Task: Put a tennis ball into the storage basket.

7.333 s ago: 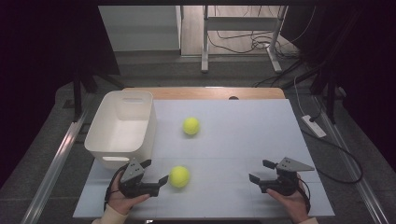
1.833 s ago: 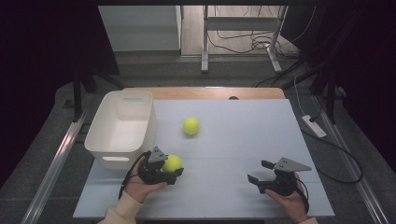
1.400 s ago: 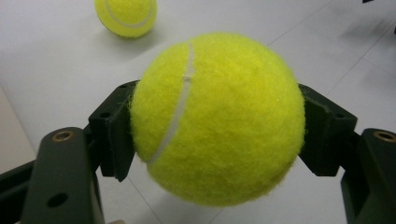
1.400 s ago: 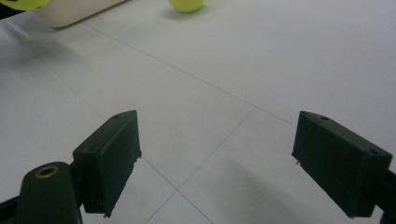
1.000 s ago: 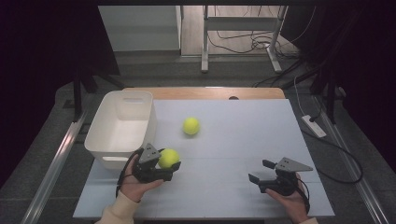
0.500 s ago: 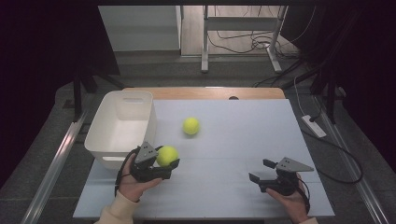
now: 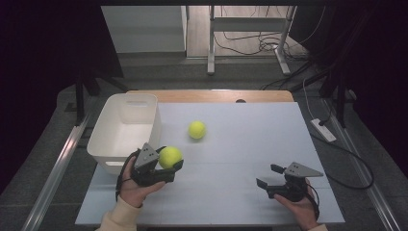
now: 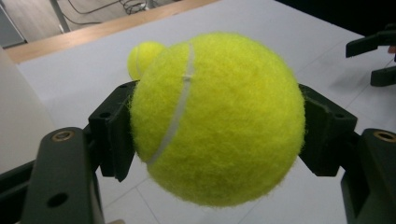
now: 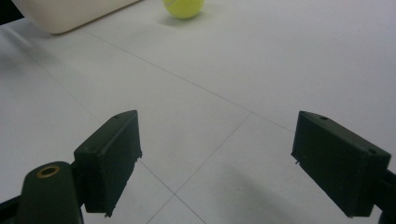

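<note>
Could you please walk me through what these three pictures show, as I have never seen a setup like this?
A person sits at a white table and holds a hand-held gripper in each hand; no robot arm is involved. The high view looks down from above the person. The other two views come from small cameras riding on each gripper, looking along its two black jaws. On the table stand a white bin at the left and a loose tennis ball near the middle. The left gripper has its jaws shut on a second ball, lifted beside the bin. The right gripper rests low by the near right edge, with its jaws open and nothing between them.
</note>
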Tool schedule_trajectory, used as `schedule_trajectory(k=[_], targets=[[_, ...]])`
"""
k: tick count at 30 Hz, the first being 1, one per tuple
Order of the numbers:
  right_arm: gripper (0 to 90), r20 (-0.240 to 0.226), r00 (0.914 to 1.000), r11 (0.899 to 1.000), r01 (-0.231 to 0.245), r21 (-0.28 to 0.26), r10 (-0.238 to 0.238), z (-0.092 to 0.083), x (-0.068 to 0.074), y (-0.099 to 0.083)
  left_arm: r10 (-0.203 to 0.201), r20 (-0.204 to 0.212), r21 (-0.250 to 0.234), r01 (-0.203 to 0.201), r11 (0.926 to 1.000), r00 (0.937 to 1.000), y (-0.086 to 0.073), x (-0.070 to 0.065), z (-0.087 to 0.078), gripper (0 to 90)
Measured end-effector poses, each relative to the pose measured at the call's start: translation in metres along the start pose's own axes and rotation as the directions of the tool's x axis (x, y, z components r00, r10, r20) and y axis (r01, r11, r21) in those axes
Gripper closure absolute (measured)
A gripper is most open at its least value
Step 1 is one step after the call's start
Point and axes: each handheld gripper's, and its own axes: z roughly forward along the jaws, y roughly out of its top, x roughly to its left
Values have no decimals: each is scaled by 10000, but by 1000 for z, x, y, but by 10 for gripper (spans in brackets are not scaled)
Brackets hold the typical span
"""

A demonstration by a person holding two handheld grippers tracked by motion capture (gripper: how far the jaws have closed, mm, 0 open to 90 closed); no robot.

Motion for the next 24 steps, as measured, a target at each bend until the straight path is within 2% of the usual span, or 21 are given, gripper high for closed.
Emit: schedule_trajectory(k=[7,24], targets=[[154,-30,10000,10000,-22,-3,22,0,-1,0,-44,-51,-439,42,9990,10000,11,4,-5,262],[154,67,9997,9997,-237,-29,237,-1,-2,-2,-103,-39,-959,99,9953,9999,28,11,-16,262]])
